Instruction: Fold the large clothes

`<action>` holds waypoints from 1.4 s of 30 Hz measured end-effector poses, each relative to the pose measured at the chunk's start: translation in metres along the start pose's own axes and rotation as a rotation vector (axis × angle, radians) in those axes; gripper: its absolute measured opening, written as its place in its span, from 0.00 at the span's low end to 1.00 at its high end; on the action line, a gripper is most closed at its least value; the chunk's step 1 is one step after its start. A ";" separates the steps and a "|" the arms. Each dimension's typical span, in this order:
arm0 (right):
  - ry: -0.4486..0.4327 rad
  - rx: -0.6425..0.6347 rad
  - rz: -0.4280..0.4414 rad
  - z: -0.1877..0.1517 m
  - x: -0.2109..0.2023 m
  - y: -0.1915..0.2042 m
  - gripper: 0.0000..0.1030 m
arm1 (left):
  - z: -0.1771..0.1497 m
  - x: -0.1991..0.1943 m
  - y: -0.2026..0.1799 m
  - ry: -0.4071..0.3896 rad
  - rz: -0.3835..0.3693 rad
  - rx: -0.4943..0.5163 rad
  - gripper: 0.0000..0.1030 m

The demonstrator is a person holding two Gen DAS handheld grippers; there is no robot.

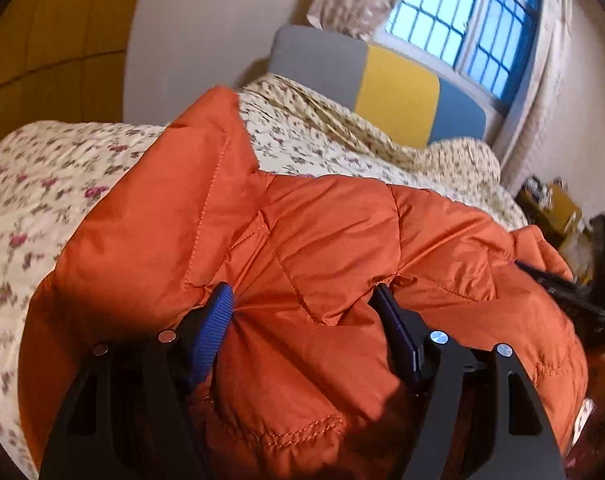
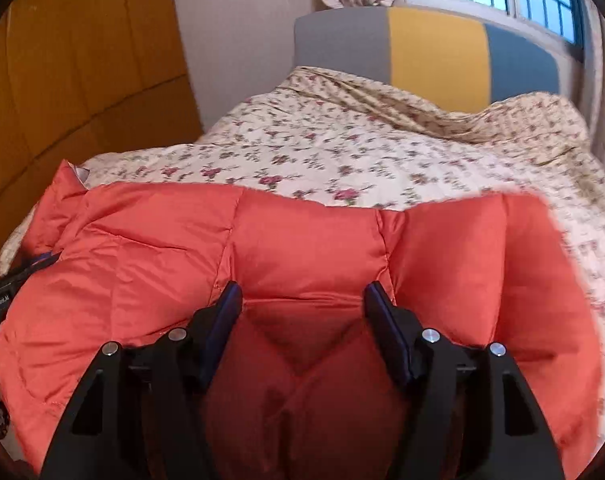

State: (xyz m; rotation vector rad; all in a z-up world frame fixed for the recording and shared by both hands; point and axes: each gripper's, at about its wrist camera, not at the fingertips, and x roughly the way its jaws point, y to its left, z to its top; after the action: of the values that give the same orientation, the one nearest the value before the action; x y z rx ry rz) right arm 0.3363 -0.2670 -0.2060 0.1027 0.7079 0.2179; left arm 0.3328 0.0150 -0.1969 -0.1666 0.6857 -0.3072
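Both up: L gripper (image 1: 302,300) & R gripper (image 2: 300,298) pinch orange jacket (image 2: 302,232) bunched between jaws, over floral bedspread (image 2: 342,148).

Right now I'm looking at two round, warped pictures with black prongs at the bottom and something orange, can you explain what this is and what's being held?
There is no robot here. A person holds a two-finger gripper tool in each hand, and a wide-angle camera on each tool looks forward along its fingers, which is why the pictures curve. One picture comes from the left gripper, the other from the right gripper. The black prongs with blue pads are each tool's two fingers.

The orange thing is a puffy quilted jacket, lying on a bed covered by a floral bedspread. Behind it is a grey, yellow and blue headboard under a barred window.

In both pictures the fingers stand apart with jacket fabric bunched between them. Whether the fabric is actually pinched cannot be told.
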 end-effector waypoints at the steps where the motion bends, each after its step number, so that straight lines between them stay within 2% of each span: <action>1: -0.007 0.018 0.013 -0.001 0.003 -0.004 0.63 | 0.001 0.001 -0.002 0.000 0.009 0.008 0.70; 4: -0.004 0.015 -0.001 -0.002 0.002 -0.004 0.63 | 0.007 0.001 -0.008 0.030 0.029 0.006 0.72; 7: -0.008 0.039 -0.003 0.001 -0.019 -0.003 0.64 | 0.020 -0.012 -0.016 0.067 0.059 -0.035 0.81; 9: -0.077 0.095 0.027 0.005 -0.047 -0.010 0.64 | 0.032 -0.029 -0.022 0.000 0.056 -0.046 0.87; 10: -0.101 0.114 -0.002 0.009 -0.058 -0.014 0.64 | 0.040 -0.037 -0.026 -0.045 0.069 -0.032 0.94; 13: -0.083 0.162 -0.118 0.023 -0.064 -0.031 0.64 | 0.068 -0.035 -0.039 -0.103 0.151 0.057 0.95; 16: -0.020 0.189 -0.224 0.031 -0.046 -0.053 0.64 | 0.088 0.000 -0.038 -0.033 0.209 0.110 0.95; 19: 0.026 0.158 -0.256 0.035 -0.025 -0.064 0.64 | 0.091 0.034 -0.019 0.032 0.280 0.134 0.95; 21: 0.070 0.107 -0.279 0.031 -0.004 -0.065 0.66 | 0.082 0.055 -0.007 0.073 0.332 0.164 0.95; 22: 0.071 0.097 -0.276 0.027 0.003 -0.066 0.68 | 0.077 0.063 0.000 0.097 0.327 0.164 0.95; 23: 0.064 0.101 -0.269 0.024 0.006 -0.066 0.68 | 0.073 0.067 0.011 0.109 0.283 0.124 0.97; 28: 0.058 0.174 -0.221 0.014 0.024 -0.081 0.70 | 0.068 0.075 0.059 0.118 0.171 -0.087 0.97; 30: 0.053 0.195 -0.191 0.011 0.026 -0.085 0.71 | 0.065 0.077 0.066 0.119 0.146 -0.124 0.97; 33: 0.029 0.223 -0.176 0.009 0.029 -0.089 0.72 | 0.061 0.081 0.063 0.108 0.156 -0.125 0.97; 39: 0.025 0.208 -0.209 0.011 0.029 -0.084 0.73 | 0.063 0.088 0.060 0.125 0.178 -0.118 0.97; 42: 0.027 0.197 -0.226 0.011 0.030 -0.081 0.74 | 0.066 0.079 0.050 0.130 0.244 -0.091 0.97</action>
State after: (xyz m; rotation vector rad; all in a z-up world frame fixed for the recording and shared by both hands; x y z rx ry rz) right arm 0.3790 -0.3392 -0.2306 0.2065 0.7607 -0.0677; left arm 0.4439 0.0391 -0.2058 -0.1486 0.8409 -0.0535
